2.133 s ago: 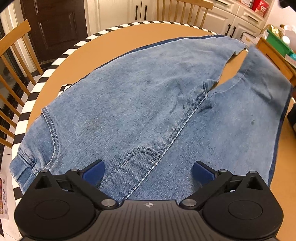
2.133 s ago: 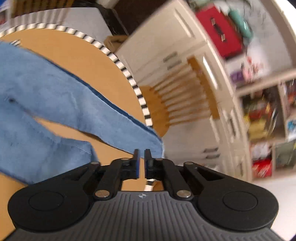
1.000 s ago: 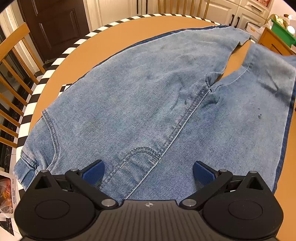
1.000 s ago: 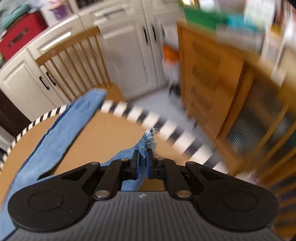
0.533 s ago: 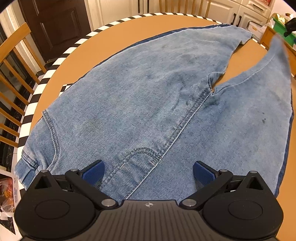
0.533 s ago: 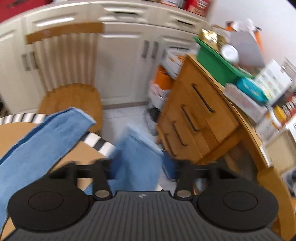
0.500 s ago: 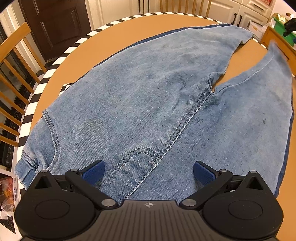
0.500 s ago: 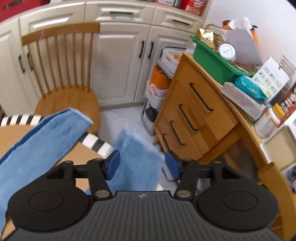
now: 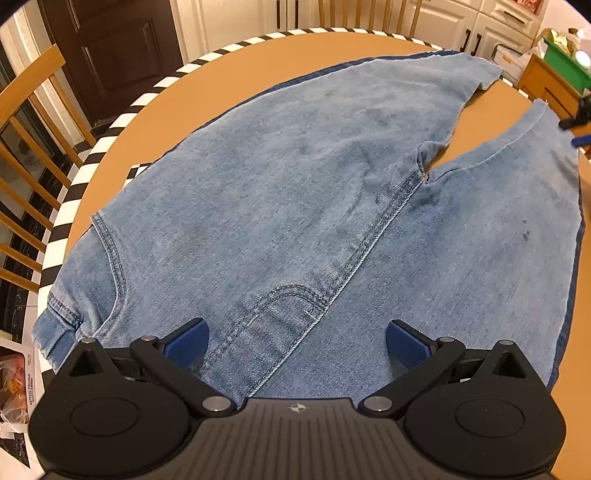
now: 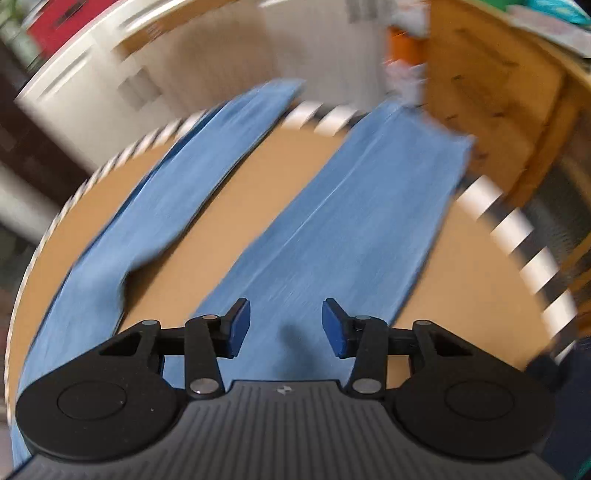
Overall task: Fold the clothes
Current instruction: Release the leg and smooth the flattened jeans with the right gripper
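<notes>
Light blue jeans [image 9: 295, 206] lie spread flat on the round wooden table [image 9: 236, 77], waist near me, both legs running away to the far right. My left gripper [image 9: 295, 343] is open and empty, hovering over the fly seam. In the blurred right wrist view the two legs [image 10: 343, 221] lie apart with bare table between them, their hems hanging over the far edge. My right gripper [image 10: 284, 326] is open and empty above the right leg. Its tip also shows at the right edge of the left wrist view [image 9: 580, 122].
The table has a black-and-white striped rim [image 9: 122, 118]. Wooden chairs stand at the left [image 9: 33, 155] and behind the table [image 9: 365, 14]. A wooden drawer cabinet [image 10: 498, 103] with a green tub [image 9: 565, 59] stands to the right. White cupboards line the back.
My right gripper let go of the right leg's hem, opened and pulled back over the table. That leg now lies straight on the table. The left gripper has stayed still.
</notes>
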A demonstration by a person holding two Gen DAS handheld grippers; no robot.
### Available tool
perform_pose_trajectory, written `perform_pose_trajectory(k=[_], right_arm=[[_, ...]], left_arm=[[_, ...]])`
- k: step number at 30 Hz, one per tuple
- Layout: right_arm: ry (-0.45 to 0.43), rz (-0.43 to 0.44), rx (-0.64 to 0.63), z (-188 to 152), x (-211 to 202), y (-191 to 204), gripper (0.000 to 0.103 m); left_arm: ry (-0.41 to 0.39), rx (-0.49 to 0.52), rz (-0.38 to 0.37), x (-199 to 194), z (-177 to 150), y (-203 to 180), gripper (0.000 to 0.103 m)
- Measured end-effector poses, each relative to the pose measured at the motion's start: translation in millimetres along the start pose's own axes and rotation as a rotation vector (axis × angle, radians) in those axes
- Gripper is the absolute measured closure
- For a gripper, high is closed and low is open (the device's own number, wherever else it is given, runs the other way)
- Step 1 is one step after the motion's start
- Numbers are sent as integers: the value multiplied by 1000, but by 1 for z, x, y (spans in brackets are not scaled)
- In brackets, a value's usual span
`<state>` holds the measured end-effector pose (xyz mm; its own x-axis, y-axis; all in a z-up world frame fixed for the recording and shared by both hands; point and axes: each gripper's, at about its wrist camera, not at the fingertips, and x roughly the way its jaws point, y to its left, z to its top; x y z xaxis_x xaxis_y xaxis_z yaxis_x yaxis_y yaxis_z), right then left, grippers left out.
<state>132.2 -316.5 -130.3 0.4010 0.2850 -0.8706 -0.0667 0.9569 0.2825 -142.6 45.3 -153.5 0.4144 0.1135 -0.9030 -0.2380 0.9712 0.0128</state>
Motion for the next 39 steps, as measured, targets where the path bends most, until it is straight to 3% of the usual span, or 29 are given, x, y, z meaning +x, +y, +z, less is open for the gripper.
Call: perform_pose_trajectory(k=[6,9,12,18,21,25,28,34,39], right_arm=[[4,-66,-313,-59,6,68,55],[37,-81,-323,-80,10,79,57],[0,-55,-344,-112,-5,95,47],[21,11,-351,-178,-21,130,46],[39,23,-363,-209,-25,148,46],[52,11,-376,-237,-33,165,45],[61,2,-392,-253,-37,177,37],[35,-53,-427,-276,-36,195,39],[21,-65,-409,-279,-37,197,42]], left_arm=[[-43,-8,24,-6,-7,-2,0],[-56,-27,43,-14,-11,-3,4],[-93,-97,17,-36,-20,2,5],[-141,-188,-27,-72,-56,1,5],[-157,-150,-33,-78,-72,-3,5],[-114,-98,-51,-74,-89,-6,9],[-118,-29,-55,-76,-96,-8,10],[-78,134,-22,-59,-104,-15,10],[-99,213,-51,-58,-113,-6,10]])
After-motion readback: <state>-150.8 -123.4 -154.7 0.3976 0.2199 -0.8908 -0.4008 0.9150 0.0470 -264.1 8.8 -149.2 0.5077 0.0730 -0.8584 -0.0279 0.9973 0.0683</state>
